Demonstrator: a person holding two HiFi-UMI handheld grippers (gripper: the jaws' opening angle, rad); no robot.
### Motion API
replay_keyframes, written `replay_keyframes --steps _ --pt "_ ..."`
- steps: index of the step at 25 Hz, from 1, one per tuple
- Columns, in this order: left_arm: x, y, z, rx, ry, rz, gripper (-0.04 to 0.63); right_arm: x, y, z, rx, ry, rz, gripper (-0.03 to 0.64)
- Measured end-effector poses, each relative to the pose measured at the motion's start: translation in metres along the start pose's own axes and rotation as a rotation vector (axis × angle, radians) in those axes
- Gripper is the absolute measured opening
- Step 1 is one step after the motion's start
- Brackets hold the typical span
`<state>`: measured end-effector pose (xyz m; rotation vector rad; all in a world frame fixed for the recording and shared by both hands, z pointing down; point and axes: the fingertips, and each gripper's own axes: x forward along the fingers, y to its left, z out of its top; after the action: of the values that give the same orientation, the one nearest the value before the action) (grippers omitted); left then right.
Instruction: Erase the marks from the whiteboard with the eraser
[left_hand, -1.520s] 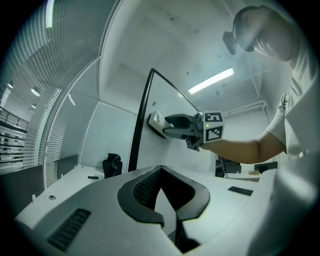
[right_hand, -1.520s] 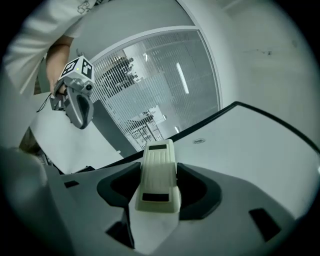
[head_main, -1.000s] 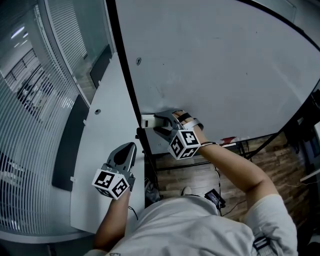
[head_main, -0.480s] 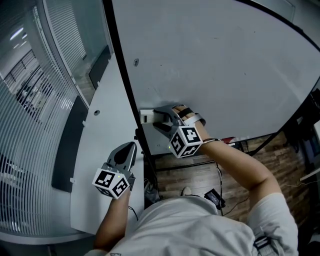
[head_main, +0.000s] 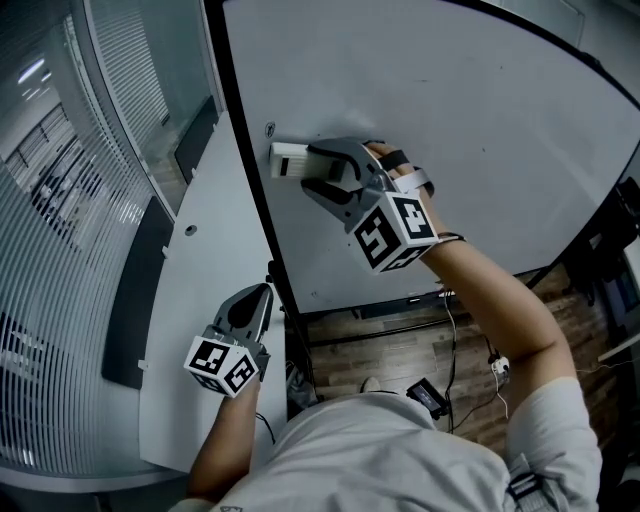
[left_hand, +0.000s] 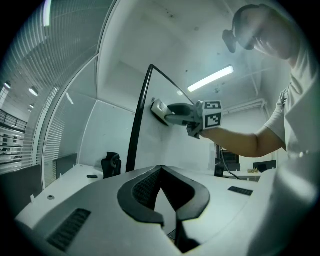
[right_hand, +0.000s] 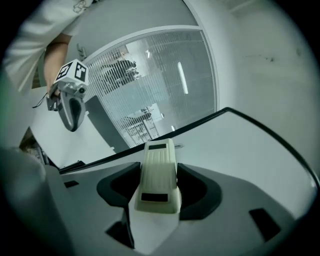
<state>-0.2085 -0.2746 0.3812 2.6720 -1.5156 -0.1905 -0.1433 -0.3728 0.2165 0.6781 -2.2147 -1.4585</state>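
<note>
The right hand-held gripper is clamped on the white eraser, holding it against the whiteboard by its black left edge, upper middle of the frame. I'd say it's mid-wipe. Next it needs a firm sweep toward any faint marks. The left hand-held gripper hangs closed and empty, lower left.

Office meeting room: a large black-framed whiteboard stands beside a long white bench. A curved glass partition with fine horizontal stripes walls off the space and shows further glazed rooms behind it. The floor is wood-patterned, and a strip light runs across the white ceiling
</note>
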Motion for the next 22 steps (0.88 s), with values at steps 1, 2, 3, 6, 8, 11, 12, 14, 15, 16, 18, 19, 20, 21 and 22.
replay_keyframes --steps 1,2,3,6,8,11,12,14,15,16,18,19,20,21,22 --pt "0.0 0.0 0.0 0.0 0.0 -0.001 0.008 -0.003 -0.017 0.005 0.0 -0.008 -0.033 0.233" --pt "0.0 0.0 0.0 0.001 0.0 -0.001 0.008 -0.007 -0.033 0.01 0.0 -0.015 -0.065 0.234" --pt "0.0 0.0 0.001 0.002 0.0 -0.002 0.008 -0.01 -0.048 0.014 0.002 -0.023 -0.094 0.233" --pt "-0.001 0.0 0.002 0.004 -0.002 -0.002 0.008 -0.016 -0.076 0.023 0.013 -0.034 -0.144 0.233" --pt "-0.001 0.0 0.002 0.004 -0.003 -0.001 0.008 -0.016 -0.077 0.025 0.008 -0.033 -0.156 0.233" --pt "-0.001 0.0 0.002 0.0 0.0 -0.005 0.008 -0.012 -0.057 0.021 0.004 -0.027 -0.135 0.233" --pt "0.0 0.0 0.002 0.0 0.002 -0.006 0.008 -0.008 -0.045 0.018 0.005 -0.022 -0.114 0.233" --pt "0.001 0.0 0.001 -0.001 0.005 -0.008 0.008 -0.001 -0.019 0.011 0.009 -0.011 -0.066 0.233" --pt "0.001 0.0 0.0 -0.001 0.006 -0.007 0.008 0.003 -0.005 0.007 0.012 -0.008 -0.042 0.233" --pt "0.002 0.0 0.0 -0.002 0.007 -0.006 0.008 0.006 0.009 0.003 0.016 -0.004 -0.019 0.233" --pt "0.001 0.001 -0.001 -0.001 0.01 -0.004 0.008 0.011 0.037 -0.006 0.027 0.003 0.024 0.233" --pt "0.001 0.001 -0.001 -0.002 0.013 -0.003 0.008 0.013 0.051 -0.011 0.033 0.007 0.044 0.233" --pt "0.001 0.002 -0.001 -0.002 0.017 0.0 0.008 0.015 0.065 -0.016 0.039 0.011 0.064 0.233" --pt "0.0 0.002 0.0 -0.003 0.021 0.004 0.008 0.017 0.078 -0.021 0.047 0.015 0.085 0.233" --pt "-0.001 0.002 -0.001 -0.003 0.025 0.007 0.008 0.019 0.091 -0.025 0.056 0.02 0.104 0.234"
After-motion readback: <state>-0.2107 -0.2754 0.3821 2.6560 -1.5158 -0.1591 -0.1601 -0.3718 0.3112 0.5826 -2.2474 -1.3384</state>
